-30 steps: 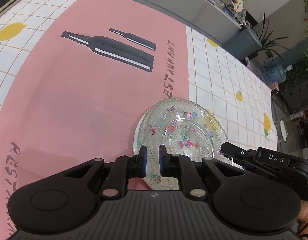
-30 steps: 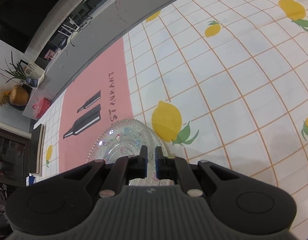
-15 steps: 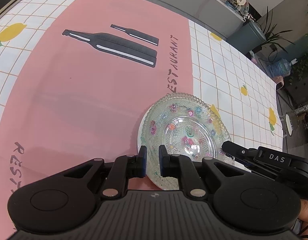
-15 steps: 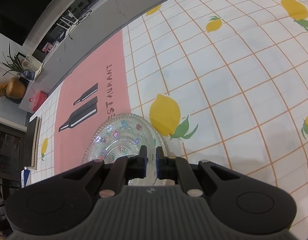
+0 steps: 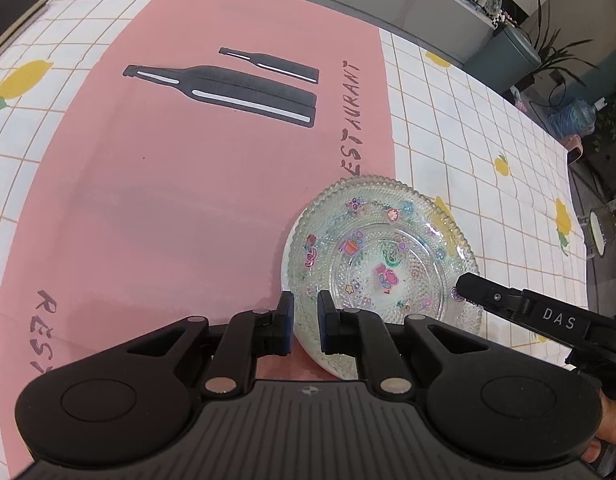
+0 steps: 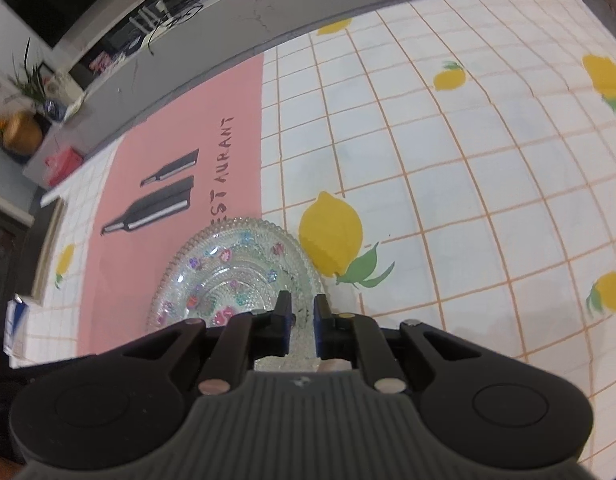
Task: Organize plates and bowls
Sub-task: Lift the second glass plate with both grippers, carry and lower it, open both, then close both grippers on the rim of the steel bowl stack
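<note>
You've got a clear pressed-glass plate (image 5: pixel 381 258) with a beaded rim and small coloured flower motifs, straddling the pink-and-white edge of the bench cloth, tilted, with a white plate (image 5: pixel 327 364) peeking out just beneath it.

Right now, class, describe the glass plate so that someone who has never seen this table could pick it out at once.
Find the pink mat with two black bottle shapes, lying on the lemon-print tablecloth. At the mat's edge, below the word RESTAURANT, sits the glass plate, half on the pink and half on the white grid. It is the only dish in view: clear, beaded at the rim, dotted with small coloured flower stickers.
</note>
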Available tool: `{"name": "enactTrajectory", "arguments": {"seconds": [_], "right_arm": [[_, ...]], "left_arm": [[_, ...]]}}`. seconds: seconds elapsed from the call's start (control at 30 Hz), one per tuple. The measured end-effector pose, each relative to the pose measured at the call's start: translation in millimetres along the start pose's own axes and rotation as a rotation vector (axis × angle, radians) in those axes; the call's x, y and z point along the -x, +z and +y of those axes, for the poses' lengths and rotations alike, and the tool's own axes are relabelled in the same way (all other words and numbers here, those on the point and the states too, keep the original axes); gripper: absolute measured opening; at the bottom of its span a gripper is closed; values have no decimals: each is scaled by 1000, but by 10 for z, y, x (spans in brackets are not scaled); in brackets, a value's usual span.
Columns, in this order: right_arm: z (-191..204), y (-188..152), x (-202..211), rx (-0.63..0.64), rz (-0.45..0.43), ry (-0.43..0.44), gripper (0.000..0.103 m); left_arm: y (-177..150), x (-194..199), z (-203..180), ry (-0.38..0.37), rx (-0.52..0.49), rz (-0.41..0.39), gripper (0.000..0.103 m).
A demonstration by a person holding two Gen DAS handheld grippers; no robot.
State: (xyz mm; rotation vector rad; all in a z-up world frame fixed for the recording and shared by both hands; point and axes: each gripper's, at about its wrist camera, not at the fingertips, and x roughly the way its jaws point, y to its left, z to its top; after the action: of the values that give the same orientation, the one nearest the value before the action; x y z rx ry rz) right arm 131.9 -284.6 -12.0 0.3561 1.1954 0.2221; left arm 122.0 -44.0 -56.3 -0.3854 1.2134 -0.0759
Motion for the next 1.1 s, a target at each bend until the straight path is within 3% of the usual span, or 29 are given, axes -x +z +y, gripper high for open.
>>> {"name": "enactTrajectory", "arguments": {"seconds": [0.33, 0.43, 0.5, 0.6, 0.8, 1.1], "right_arm": [[36, -14, -13, 49, 7, -23, 16], [49, -17, 10, 52, 3, -19, 19], [62, -18, 38, 54, 0, -14, 28], [66, -6, 104, 56, -12, -17, 34], [78, -7, 287, 55, -46, -5, 39], [194, -213, 546, 98, -70, 31, 50]], "left_arm": [[14, 64, 5, -2, -2, -15, 13], [19, 103, 17, -14, 3, -20, 13], [16, 143, 37, -24, 5, -25, 13], [14, 236, 77, -31, 5, -40, 13], [-34, 486, 144, -50, 4, -84, 13], [-336, 815, 164, -148, -56, -156, 38]]}}
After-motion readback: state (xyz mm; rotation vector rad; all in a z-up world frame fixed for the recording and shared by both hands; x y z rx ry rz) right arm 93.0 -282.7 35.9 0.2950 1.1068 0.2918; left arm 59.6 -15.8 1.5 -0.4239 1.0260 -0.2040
